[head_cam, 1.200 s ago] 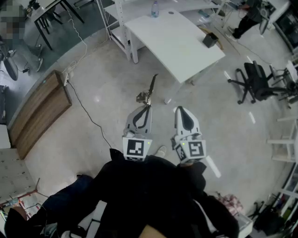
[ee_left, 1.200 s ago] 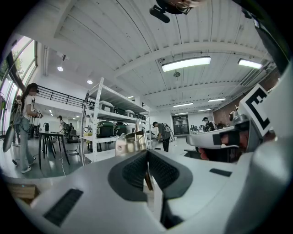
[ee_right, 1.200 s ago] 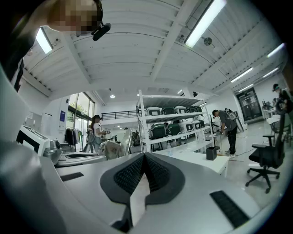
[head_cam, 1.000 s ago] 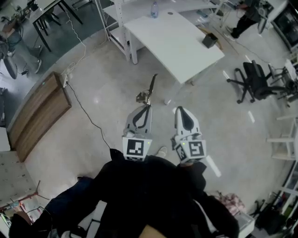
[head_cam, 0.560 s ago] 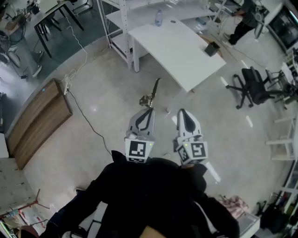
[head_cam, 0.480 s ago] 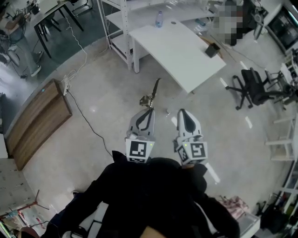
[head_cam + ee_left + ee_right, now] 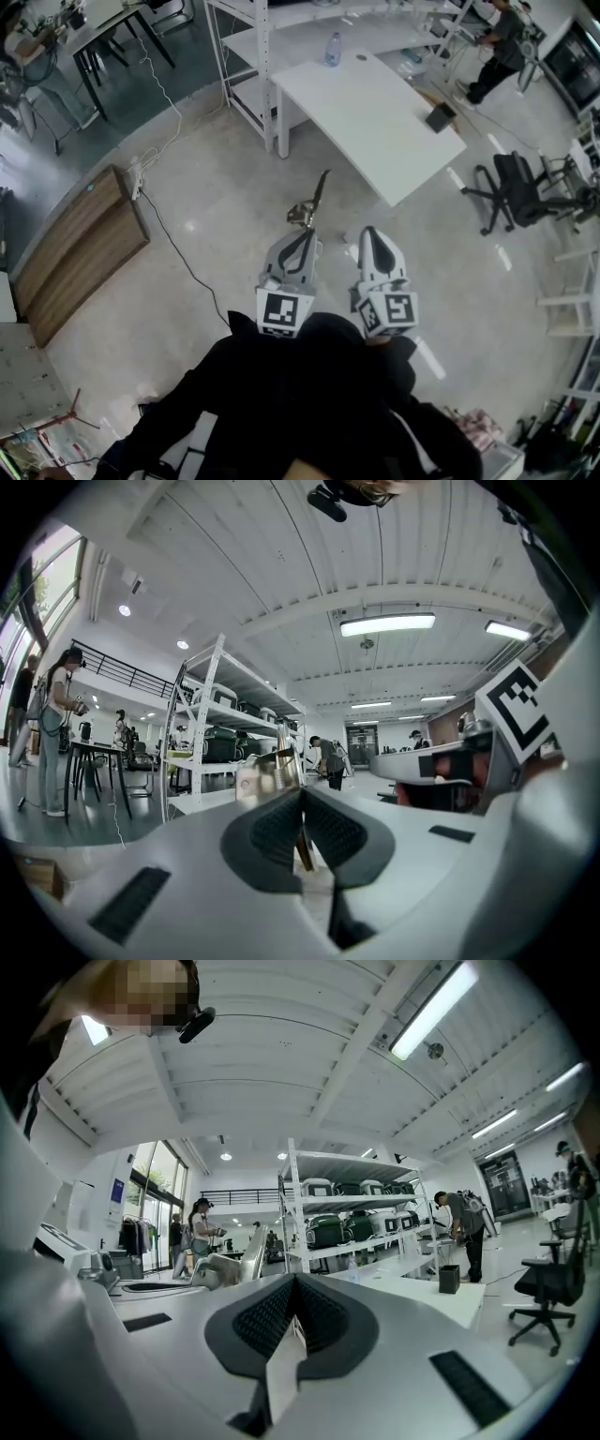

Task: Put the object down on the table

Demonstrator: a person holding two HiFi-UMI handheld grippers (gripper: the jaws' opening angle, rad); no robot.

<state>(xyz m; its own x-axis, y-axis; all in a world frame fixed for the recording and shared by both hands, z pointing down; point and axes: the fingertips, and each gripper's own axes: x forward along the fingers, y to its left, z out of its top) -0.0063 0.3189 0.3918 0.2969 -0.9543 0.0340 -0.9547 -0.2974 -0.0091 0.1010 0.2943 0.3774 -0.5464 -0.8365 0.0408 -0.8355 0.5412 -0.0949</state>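
the left gripper [image 7: 302, 803] is clamped on a thin metal tool [image 7: 265, 776], a shelving rack [image 7: 202, 733] beyond.

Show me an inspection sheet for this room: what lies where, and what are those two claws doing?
Surface: white table, ahead of the claws, mostly bare.
Job's things: metal tool, held above the floor, not yet on the table.
Clutter: bottle and dark box on the table.
Grippers: left claw shut on the metal tool; right claw shut, empty.
Cables: black cable trailing across the floor.
Surroundings: shelving rack, office chair, wooden board, person standing.
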